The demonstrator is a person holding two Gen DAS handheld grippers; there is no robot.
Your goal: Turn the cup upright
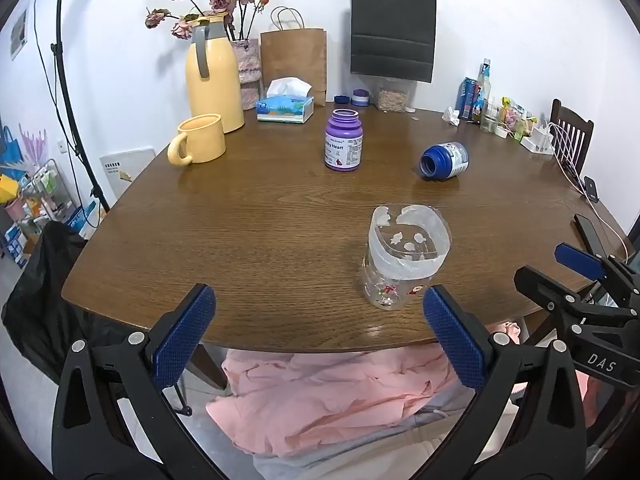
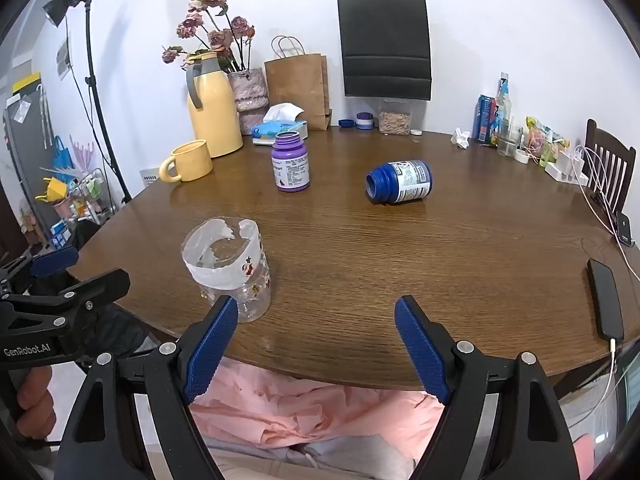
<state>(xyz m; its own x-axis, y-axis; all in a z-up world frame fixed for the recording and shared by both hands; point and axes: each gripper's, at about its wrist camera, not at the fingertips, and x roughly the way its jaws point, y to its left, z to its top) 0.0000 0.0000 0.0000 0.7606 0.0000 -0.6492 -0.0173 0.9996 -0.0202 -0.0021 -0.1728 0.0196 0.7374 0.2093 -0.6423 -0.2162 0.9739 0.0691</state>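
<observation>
Blue ribbed pads (image 1: 184,336) of my left tongs (image 1: 320,336) fill the near foreground, spread wide apart with nothing between them. My right tongs (image 2: 318,346) are just as open and just as empty. Both hover at the near edge of the round brown wooden surface (image 1: 240,240), above a crumpled pink cloth (image 1: 320,392) below the rim. The task's thing, as I read it, is the clear plastic cup with small stickers and a torn white film band around its rim (image 1: 404,260). It stands close to that near edge, in the gap between my two tools. From the left tongs it lies forward and to the right, just past the tip of the right-hand finger. From the right tongs it lies forward and to the left, and the left-hand finger's tip overlaps its base in that view, though I cannot tell if they touch. Neither side is clearly nearer. What matters is its long axis, which runs vertical with the open mouth facing up and the base on the wood. I judge the cup is already upright, so no tipping move seems called for. Further back, a blue plastic bottle (image 2: 400,182) lies on its side, mouth toward me, well apart from the cup.
</observation>
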